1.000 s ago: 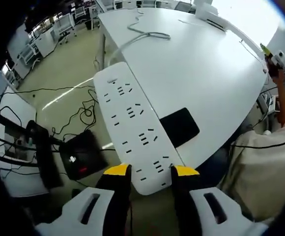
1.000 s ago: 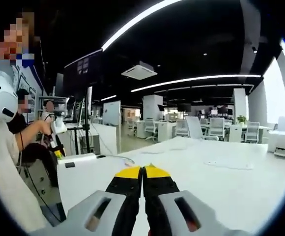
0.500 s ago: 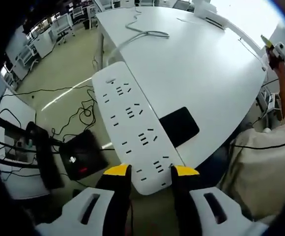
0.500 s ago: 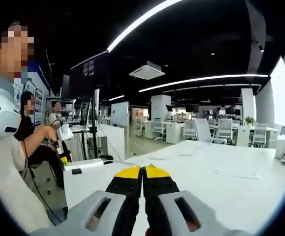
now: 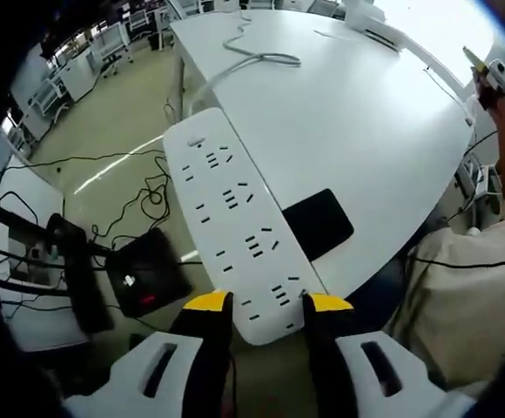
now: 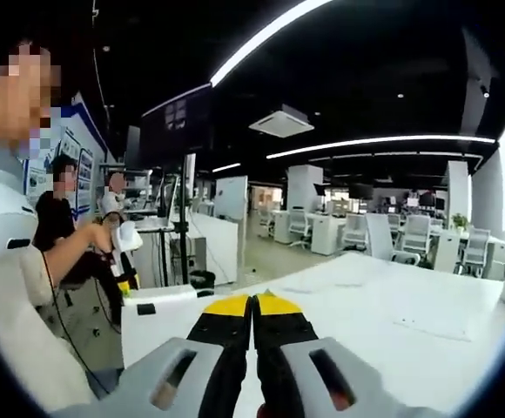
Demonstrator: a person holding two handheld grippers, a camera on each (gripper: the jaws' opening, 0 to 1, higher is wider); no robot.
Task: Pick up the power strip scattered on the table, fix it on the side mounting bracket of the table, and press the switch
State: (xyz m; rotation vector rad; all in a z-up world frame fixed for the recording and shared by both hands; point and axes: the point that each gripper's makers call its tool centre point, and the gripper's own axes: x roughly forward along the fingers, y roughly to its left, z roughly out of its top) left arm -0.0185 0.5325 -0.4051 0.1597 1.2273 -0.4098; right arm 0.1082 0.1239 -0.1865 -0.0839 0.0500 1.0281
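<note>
No readable text in either view. The power strip (image 5: 235, 235) has a small mark near its far end, too small to read. Wall posters (image 6: 77, 165) beyond the person in the right gripper view are blurred, with no legible characters. No numbers or brand marks can be made out.

One white power strip (image 5: 235, 231), its face showing four groups of sockets, one grey cable (image 5: 252, 61) and one black rectangular pad (image 5: 319, 223) appear with one white counter (image 5: 366, 131) in the left gripper view. One black box (image 5: 146, 277) sits on the floor. The right gripper view counts two long ceiling light strips (image 6: 261, 35) and one ceiling air unit (image 6: 280, 122).
</note>
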